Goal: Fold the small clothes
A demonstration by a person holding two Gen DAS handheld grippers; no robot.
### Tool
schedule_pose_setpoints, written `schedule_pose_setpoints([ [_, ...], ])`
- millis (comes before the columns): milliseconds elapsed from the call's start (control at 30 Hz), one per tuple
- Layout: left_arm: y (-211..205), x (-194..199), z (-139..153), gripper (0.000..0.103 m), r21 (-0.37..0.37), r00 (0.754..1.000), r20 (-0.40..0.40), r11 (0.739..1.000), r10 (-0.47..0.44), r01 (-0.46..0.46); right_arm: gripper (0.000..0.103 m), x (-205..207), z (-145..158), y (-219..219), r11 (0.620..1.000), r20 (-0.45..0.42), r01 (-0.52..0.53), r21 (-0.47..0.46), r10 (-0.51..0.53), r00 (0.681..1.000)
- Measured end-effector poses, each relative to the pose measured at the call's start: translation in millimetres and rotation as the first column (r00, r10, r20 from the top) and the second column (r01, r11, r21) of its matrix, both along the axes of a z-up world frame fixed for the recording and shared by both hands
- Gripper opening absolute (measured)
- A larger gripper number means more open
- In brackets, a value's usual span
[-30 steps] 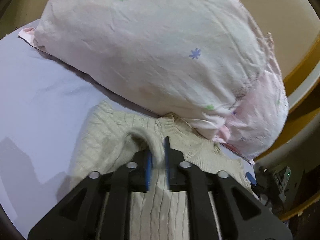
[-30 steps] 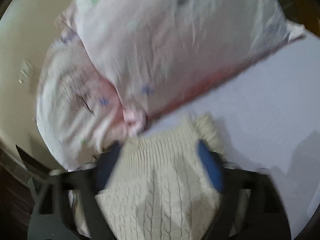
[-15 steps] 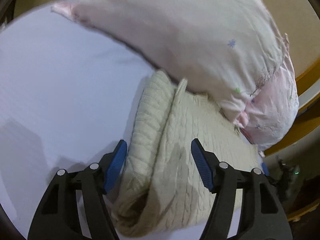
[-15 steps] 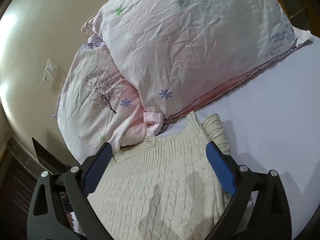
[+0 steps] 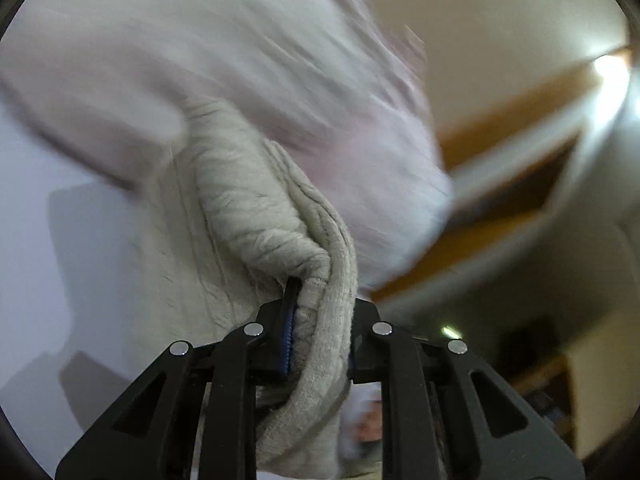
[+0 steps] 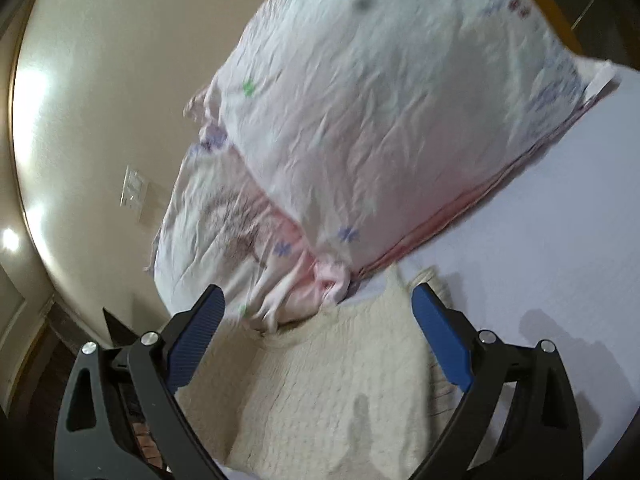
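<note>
A cream cable-knit sweater lies on a pale lilac bed sheet, its top edge against the pillows. In the left wrist view my left gripper is shut on a thick folded edge of the sweater and lifts it off the sheet; the view is blurred by motion. My right gripper is open and empty, its blue-padded fingers spread just above the sweater's upper part.
Two pale pink floral pillows are stacked at the head of the bed, touching the sweater. A cream wall with a switch plate stands behind. A wooden bed frame runs along the right of the left wrist view.
My left gripper, open half a second ago, has shut on the sweater's folded edge and raised it. My right gripper stays open and has shifted slightly over the sweater.
</note>
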State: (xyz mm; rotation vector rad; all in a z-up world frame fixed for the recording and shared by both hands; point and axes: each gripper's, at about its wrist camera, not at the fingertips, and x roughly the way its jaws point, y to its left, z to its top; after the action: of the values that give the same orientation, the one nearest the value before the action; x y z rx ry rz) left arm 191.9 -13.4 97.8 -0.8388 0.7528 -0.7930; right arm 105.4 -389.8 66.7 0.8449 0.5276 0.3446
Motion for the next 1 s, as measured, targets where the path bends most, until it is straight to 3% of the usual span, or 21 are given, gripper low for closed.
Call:
schedule_pose_setpoints([
  [100, -98.6, 23.1, -18.0, 0.026, -0.051, 0.979, -0.049, 0.979, -0.198, 0.196, 0.094, -1.7, -4.0, -23.2, 0.998, -0.026, 0.059, -0.002, -0.059, 0.998],
  [167, -145.7, 31.4, -36.5, 0.027, -0.052, 0.945, -0.123, 0.953, -0.303, 0.299, 0.095, -1.1, -12.4, -41.6, 0.996, -0.064, 0.089, 0.015, -0.087, 0.994],
  [233, -156.0, 28.9, -41.6, 0.027, -0.088, 0.931, -0.122, 0.938, -0.343, 0.334, 0.095, 0.2, -20.7, -55.3, 0.995, -0.102, 0.095, 0.043, -0.090, 0.991],
  [300, -137.0, 20.9, -31.2, 0.028, -0.064, 0.949, -0.059, 0.950, -0.309, 0.305, 0.097, 3.6, -28.5, -63.6, 0.993, -0.139, 0.070, 0.093, -0.057, 0.989],
  [367, -102.6, 11.1, -18.9, 0.045, 0.033, 0.978, -0.015, 0.978, -0.207, 0.208, 0.100, 9.7, -33.3, -60.6, 0.992, -0.170, 0.018, 0.126, 0.004, 0.986],
  [400, -89.8, 7.3, -16.3, 0.061, 0.090, 0.988, -0.008, 0.984, -0.156, 0.156, 0.100, 14.6, -34.6, -54.2, 0.992, -0.190, -0.024, 0.124, 0.047, 0.981],
  [433, -76.3, 4.0, -13.7, 0.067, 0.174, 0.996, -0.005, 0.981, -0.089, 0.088, 0.100, 19.7, -35.2, -45.2, 0.992, -0.210, -0.064, 0.108, 0.086, 0.974],
  [467, -61.9, 0.9, -14.7, 0.067, 0.264, 1.000, -0.005, 0.964, -0.025, 0.026, 0.100, 24.7, -35.9, -37.3, 0.992, -0.232, -0.098, 0.084, 0.115, 0.966],
  [567, -38.1, -2.6, -32.7, 0.072, 0.400, 0.998, -0.046, 0.916, 0.050, -0.027, 0.100, 41.6, -45.1, -11.2, 0.982, -0.337, -0.187, 0.023, 0.184, 0.923],
  [633, -31.6, -3.2, -44.0, 0.077, 0.456, 0.994, -0.079, 0.890, 0.071, -0.027, 0.100, 46.0, -51.3, -2.4, 0.976, -0.372, -0.216, 0.026, 0.210, 0.904],
  [733, -41.0, -8.7, -62.0, 0.081, 0.485, 0.995, -0.094, 0.874, 0.035, 0.015, 0.096, 47.2, -56.7, 10.8, 0.973, -0.403, -0.230, -0.013, 0.206, 0.892],
  [767, -49.9, -6.9, -65.0, 0.082, 0.491, 0.995, -0.100, 0.871, 0.025, 0.027, 0.093, 47.0, -56.8, 13.6, 0.972, -0.404, -0.233, -0.025, 0.203, 0.892],
  [833, -58.1, -9.9, -72.0, 0.083, 0.489, 0.995, -0.103, 0.871, 0.005, 0.046, 0.060, 47.5, -62.5, 20.6, 0.967, -0.409, -0.254, -0.002, 0.231, 0.883],
  [900, -66.5, -7.9, -80.0, 0.082, 0.464, 0.993, -0.121, 0.883, -0.013, 0.068, 0.048, 44.8, -66.6, 23.2, 0.970, -0.420, -0.241, -0.009, 0.215, 0.882],
  [933, -67.3, -10.4, -81.0, 0.075, 0.452, 0.995, -0.101, 0.891, -0.006, 0.051, 0.034, 45.4, -68.8, 22.7, 0.970, -0.411, -0.241, 0.035, 0.234, 0.881],
  [967, -70.2, -8.6, -81.2, 0.070, 0.462, 0.994, -0.105, 0.885, -0.003, 0.052, 0.033, 43.5, -72.6, 21.9, 0.964, -0.397, -0.245, 0.104, 0.266, 0.878],
  [1000, -65.7, -10.0, -81.6, 0.058, 0.461, 0.994, -0.105, 0.886, -0.008, 0.056, 0.032, 40.6, -69.5, 25.3, 0.959, -0.368, -0.248, 0.138, 0.282, 0.886],
])
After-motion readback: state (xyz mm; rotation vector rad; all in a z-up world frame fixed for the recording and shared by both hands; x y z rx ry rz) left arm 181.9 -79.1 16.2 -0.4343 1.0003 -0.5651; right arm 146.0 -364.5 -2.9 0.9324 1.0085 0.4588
